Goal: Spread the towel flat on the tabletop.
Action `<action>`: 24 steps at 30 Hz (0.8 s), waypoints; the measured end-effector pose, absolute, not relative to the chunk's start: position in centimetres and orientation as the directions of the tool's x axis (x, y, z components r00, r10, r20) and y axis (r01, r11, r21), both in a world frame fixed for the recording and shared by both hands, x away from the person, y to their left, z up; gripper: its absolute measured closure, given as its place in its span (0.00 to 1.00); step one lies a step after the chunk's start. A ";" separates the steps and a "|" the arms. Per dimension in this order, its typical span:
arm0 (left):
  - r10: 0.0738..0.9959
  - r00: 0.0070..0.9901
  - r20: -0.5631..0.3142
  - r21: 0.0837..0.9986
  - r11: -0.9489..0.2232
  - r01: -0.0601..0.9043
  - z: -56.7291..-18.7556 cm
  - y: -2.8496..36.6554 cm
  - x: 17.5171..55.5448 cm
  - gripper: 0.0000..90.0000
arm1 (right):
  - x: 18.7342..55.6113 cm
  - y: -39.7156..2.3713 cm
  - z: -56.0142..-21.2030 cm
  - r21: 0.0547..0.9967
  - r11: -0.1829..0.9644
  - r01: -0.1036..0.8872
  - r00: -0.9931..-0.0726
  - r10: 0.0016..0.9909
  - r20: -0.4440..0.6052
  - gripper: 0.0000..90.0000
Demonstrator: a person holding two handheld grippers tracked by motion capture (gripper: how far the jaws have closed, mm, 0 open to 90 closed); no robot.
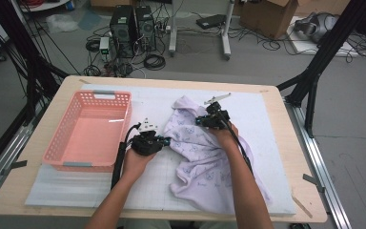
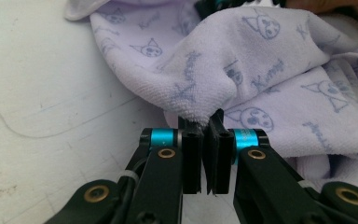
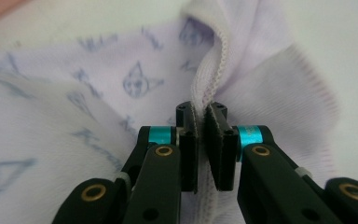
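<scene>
Both grippers are clamped on a lilac towel (image 1: 205, 152) lying crumpled at mid-table, right of a pink basket (image 1: 89, 131): the left gripper (image 2: 205, 122) pinches a bunched fold, the right gripper (image 3: 200, 114) a stitched hem. Either shallow bite could slip if the cloth is pulled taut, letting it sag. The towel is soft terry printed with small cartoon faces.

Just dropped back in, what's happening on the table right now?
A person is working a lilac printed towel with a gripper in each hand. The left gripper is shut on a bunched fold at the towel's left side, and the right gripper is shut on a stitched hem near its far edge. The towel lies crumpled on the white mat, not lifted clear. A pink basket sits to the left with nothing in it.
</scene>
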State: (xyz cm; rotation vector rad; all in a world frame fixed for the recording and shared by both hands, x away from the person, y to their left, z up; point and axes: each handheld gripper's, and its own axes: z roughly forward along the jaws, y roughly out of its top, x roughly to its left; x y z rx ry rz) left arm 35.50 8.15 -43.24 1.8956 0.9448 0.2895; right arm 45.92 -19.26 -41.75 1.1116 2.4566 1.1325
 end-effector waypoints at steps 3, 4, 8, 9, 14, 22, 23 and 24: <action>0.714 0.671 -0.200 0.850 -0.214 0.481 -43.2 7.9 35.5 0.91 | 45.4 -20.4 -40.1 0.765 0.379 0.521 -0.681 0.725 0.104 0.92; 0.714 0.671 -0.200 0.853 -0.210 0.478 -43.2 7.8 35.5 0.87 | 45.2 -21.1 -39.4 0.772 0.378 0.511 -0.679 0.729 0.092 0.92; 0.734 0.652 -0.191 0.880 -0.167 0.445 -43.2 8.0 35.8 0.63 | 44.0 -24.6 -37.1 0.831 0.263 0.490 -0.673 0.720 0.169 0.93; 0.742 0.643 -0.189 0.885 -0.155 0.439 -43.2 8.1 35.9 0.61 | 43.5 -25.7 -36.7 0.841 0.240 0.485 -0.668 0.722 0.180 0.93; 0.749 0.637 -0.184 0.893 -0.144 0.426 -43.0 8.0 36.2 0.59 | 41.4 -30.9 -35.7 0.845 0.215 0.490 -0.589 0.796 0.139 0.93; 0.757 0.618 -0.214 0.886 -0.115 0.449 -42.7 7.2 37.8 0.73 | 39.3 -37.0 -37.6 0.711 0.291 0.640 -0.426 0.904 0.014 0.93; 0.757 0.612 -0.229 0.882 -0.105 0.459 -42.6 7.0 38.0 0.73 | 39.0 -37.5 -38.2 0.678 0.306 0.669 -0.398 0.917 -0.021 0.93; 0.751 0.615 -0.242 0.878 -0.100 0.468 -42.6 6.8 38.4 0.73 | 38.8 -37.8 -38.6 0.669 0.302 0.679 -0.384 0.923 -0.027 0.93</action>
